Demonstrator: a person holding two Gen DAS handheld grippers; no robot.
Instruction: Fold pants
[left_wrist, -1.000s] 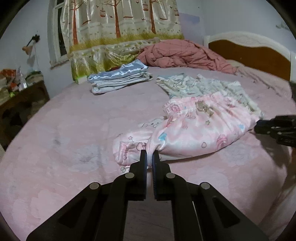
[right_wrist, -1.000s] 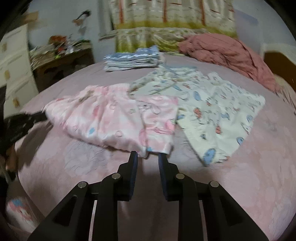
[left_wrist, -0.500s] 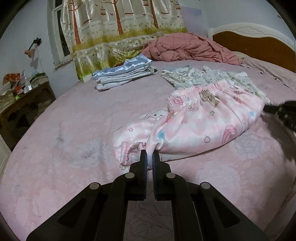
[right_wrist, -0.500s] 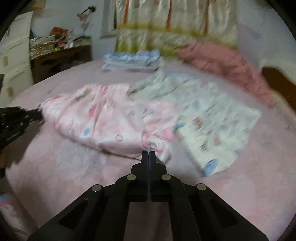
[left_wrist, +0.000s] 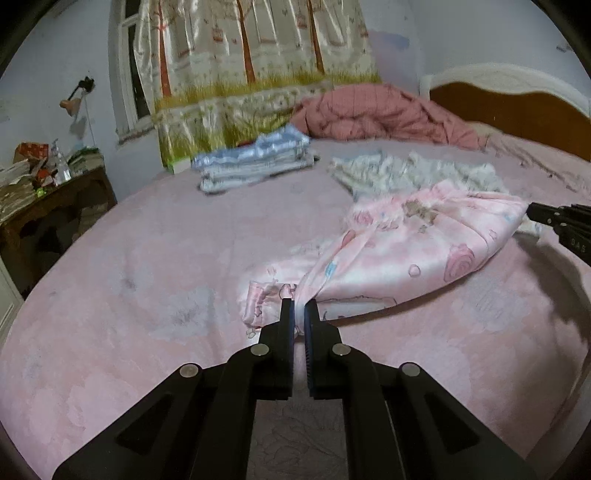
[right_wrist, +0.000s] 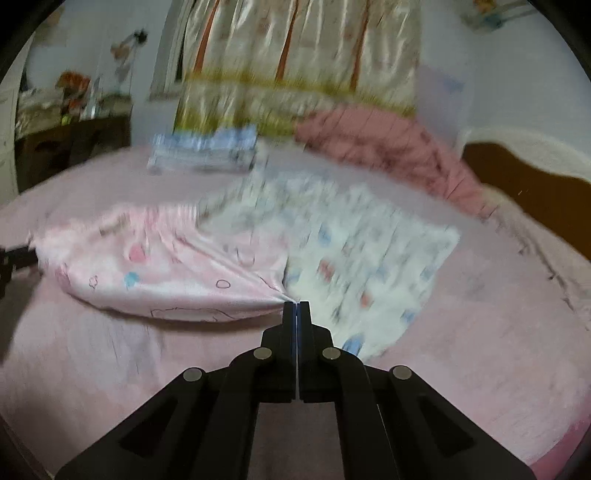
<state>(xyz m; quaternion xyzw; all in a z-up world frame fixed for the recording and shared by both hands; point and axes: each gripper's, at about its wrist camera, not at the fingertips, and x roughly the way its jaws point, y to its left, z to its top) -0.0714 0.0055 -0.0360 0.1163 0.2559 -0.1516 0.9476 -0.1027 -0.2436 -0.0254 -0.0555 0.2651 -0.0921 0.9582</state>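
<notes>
Two black two-finger grippers have hold of one garment, a pair of glossy pink satin pants (left_wrist: 413, 254) printed with roses and cartoon animals, which lies stretched across the pink floral bedsheet (left_wrist: 155, 280). Nearest in the left wrist view, the left gripper (left_wrist: 299, 310) is nipped down to a narrow slit on a bunched fold of the pants near the cuffed leg end. In the right wrist view the right gripper (right_wrist: 296, 308) is pressed fully together, with a corner of the same pink fabric gathered into pleats at its tips; this view is blurred. The cloth runs taut between the two grips, and the right gripper's tip shows at the right edge of the left view, touching the far end of the pants. Just beyond the pants, partly under them, lies a flat cream garment with blue and red cartoon prints (right_wrist: 369, 258). Farther back on the bed sits a stack of folded pale blue satin clothes (left_wrist: 255, 166), and beside it a rumpled dusty-pink quilt (left_wrist: 376, 114). Behind hang a tree-patterned satin curtain (left_wrist: 251, 66) and, to the right, a brown headboard with a white frame (left_wrist: 509, 107); a cluttered dark wooden desk (left_wrist: 51, 206) stands at the left.
</notes>
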